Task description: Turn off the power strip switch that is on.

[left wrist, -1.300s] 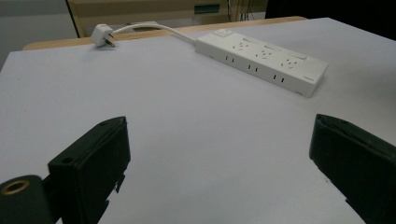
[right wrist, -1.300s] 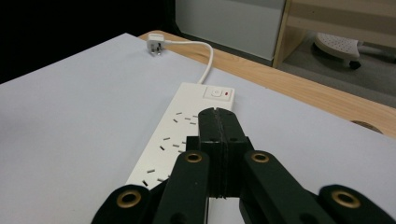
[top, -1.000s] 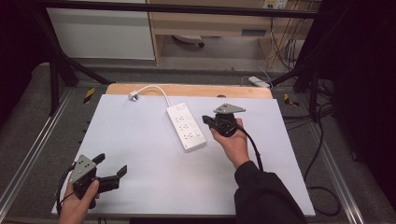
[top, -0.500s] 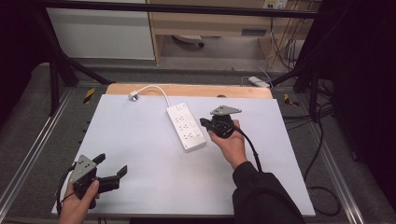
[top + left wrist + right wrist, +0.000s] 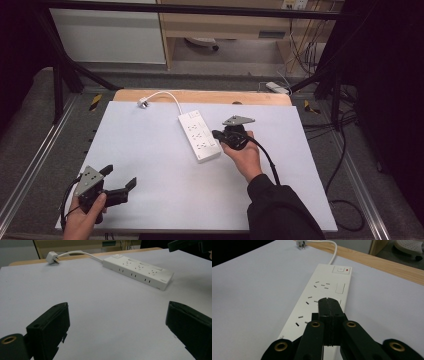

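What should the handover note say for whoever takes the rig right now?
Right tongs: shut, empty, tips over the power strip near its long edge; contact unclear.
Left tongs: open, empty, at the near left corner of the white mat.
Power strip lies flat mid-mat, its cable running to the loose plug at the far edge.
Done: nothing visibly plugged, gripped or switched.
Left: probably pressing or nudging the strip with the right tongs.

Left hand-held gripper [image 5: 120, 182]: held low at the near left, jaws spread wide apart, gripped from below by the left hand [image 5: 82, 220]. Right hand-held gripper [image 5: 218, 135]: held forward at centre by the right hand [image 5: 242, 152], forearm extended in a dark sleeve [image 5: 280, 210], jaws pressed fully together.
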The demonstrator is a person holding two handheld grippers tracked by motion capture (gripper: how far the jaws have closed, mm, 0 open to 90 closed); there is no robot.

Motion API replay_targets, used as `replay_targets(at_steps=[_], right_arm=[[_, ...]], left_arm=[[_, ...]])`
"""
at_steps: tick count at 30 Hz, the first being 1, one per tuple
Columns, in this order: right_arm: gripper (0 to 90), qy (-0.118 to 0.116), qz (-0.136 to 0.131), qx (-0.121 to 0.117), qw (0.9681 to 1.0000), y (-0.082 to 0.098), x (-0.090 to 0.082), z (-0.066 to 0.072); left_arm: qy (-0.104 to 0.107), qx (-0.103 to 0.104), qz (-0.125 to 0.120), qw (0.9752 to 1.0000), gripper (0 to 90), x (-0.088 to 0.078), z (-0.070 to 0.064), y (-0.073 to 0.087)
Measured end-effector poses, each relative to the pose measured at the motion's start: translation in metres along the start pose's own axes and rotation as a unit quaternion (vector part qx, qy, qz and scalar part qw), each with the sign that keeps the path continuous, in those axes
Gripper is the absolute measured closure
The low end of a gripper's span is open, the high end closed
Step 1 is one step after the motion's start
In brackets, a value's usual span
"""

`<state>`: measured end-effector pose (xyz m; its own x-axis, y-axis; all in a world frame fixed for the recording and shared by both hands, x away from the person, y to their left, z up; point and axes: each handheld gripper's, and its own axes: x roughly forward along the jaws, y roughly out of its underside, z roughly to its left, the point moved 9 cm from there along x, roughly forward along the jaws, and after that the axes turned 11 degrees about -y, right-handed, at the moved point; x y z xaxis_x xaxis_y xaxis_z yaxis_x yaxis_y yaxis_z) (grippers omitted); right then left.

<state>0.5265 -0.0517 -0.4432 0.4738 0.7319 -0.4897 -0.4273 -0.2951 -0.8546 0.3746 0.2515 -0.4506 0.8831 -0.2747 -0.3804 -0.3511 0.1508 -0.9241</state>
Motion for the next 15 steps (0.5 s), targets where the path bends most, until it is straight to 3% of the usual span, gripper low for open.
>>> replay_targets(at_steps=[15], right_arm=[[90.0, -0.003, 0.010, -0.003, 0.9999, 0.0056, 0.0053, 0.0018]], left_arm=[[0.002, 0.001, 0.001, 1.0000, 5.3, 0.0002, -0.0009, 0.0004]])
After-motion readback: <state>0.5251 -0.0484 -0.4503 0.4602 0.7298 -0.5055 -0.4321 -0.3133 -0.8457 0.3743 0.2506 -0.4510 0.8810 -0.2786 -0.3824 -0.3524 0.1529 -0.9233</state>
